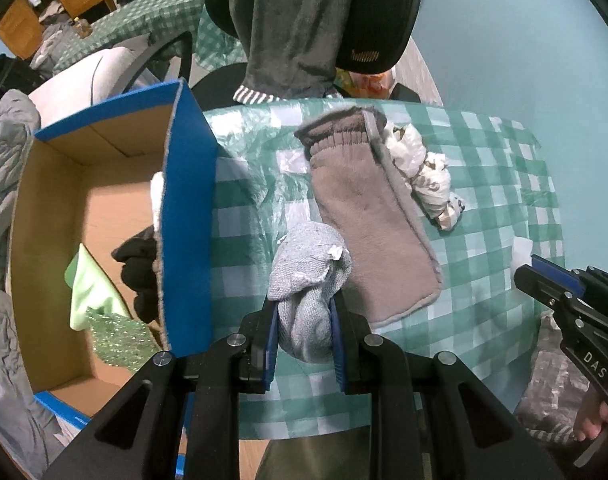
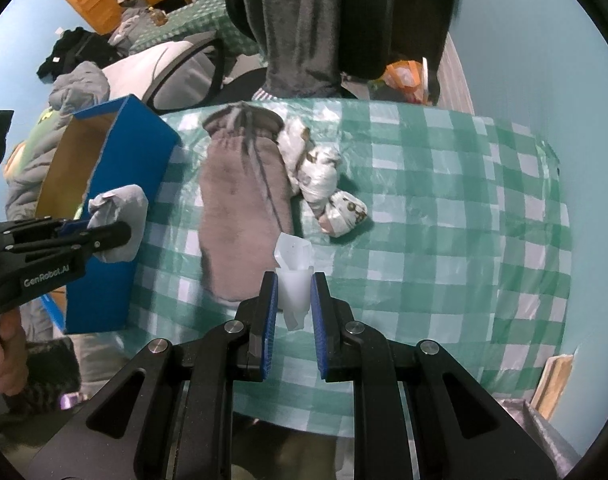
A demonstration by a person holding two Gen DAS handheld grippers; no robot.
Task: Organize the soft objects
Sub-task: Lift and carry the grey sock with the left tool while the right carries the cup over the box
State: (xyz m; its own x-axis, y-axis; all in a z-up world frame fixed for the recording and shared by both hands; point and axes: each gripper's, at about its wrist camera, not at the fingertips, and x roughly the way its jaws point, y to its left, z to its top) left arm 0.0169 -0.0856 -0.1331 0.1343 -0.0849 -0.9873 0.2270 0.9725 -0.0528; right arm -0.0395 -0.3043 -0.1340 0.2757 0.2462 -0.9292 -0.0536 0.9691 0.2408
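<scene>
A rolled grey sock (image 1: 310,292) is pinched in the left tool (image 1: 304,344), lifted beside the blue cardboard box (image 1: 189,216) at the desk's (image 2: 444,220) left edge, likely for dropping in. A small white soft scrap (image 2: 292,280) is squeezed in the nearly shut right tool (image 2: 292,312). Farther back, a grey-brown fleece mitten (image 2: 239,208) lies flat, its long axis front to back, its cuff at the far edge.

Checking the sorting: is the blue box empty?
No. The blue box already holds a green cloth and a black glove.

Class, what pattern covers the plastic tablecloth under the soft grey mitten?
A green-and-white check on the tablecloth, clearest in the right wrist view.
</scene>
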